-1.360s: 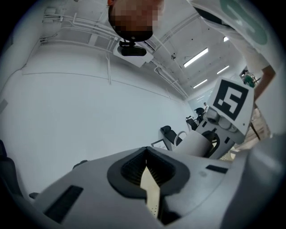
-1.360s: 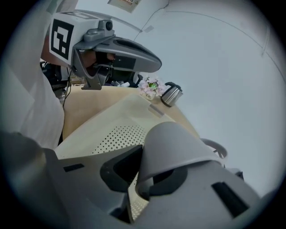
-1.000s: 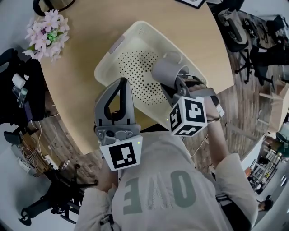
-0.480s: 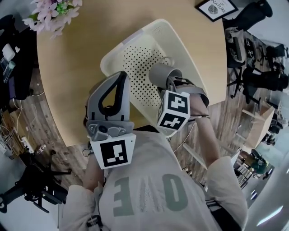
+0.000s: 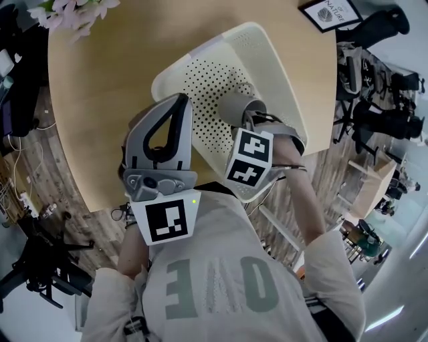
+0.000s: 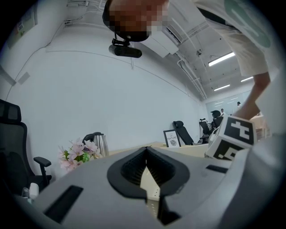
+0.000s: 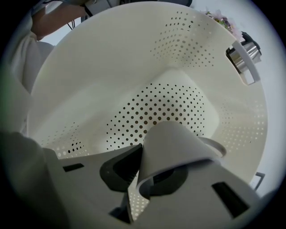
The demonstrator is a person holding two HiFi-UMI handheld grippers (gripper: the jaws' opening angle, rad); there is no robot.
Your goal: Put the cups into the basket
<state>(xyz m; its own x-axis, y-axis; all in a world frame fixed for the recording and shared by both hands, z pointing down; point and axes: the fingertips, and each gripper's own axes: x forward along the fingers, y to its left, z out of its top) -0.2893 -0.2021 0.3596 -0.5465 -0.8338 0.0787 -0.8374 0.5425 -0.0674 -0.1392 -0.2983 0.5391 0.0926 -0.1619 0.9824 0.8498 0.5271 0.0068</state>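
A cream perforated basket (image 5: 264, 63) stands on the round wooden table (image 5: 100, 93). My right gripper (image 5: 253, 121) is shut on the rim of a grey cup (image 5: 237, 107) and holds it over the basket's near right part. In the right gripper view the cup (image 7: 172, 141) sits tilted between the jaws of the right gripper (image 7: 142, 166), with its handle to the right, above the dotted floor of the basket (image 7: 111, 67). My left gripper (image 5: 178, 101) hovers at the basket's near left edge. Seen in its own view, the left gripper (image 6: 146, 152) is shut on nothing.
Pink flowers (image 5: 73, 12) stand at the table's far left, with a metal kettle (image 6: 99, 144) beside them. A framed picture (image 5: 328, 12) is at the far right. Office chairs (image 5: 374, 113) stand beyond the table's right edge. The person's torso fills the near side.
The right gripper and its cup have moved slightly left and nearer over the basket. The left gripper has stayed shut in about the same place.
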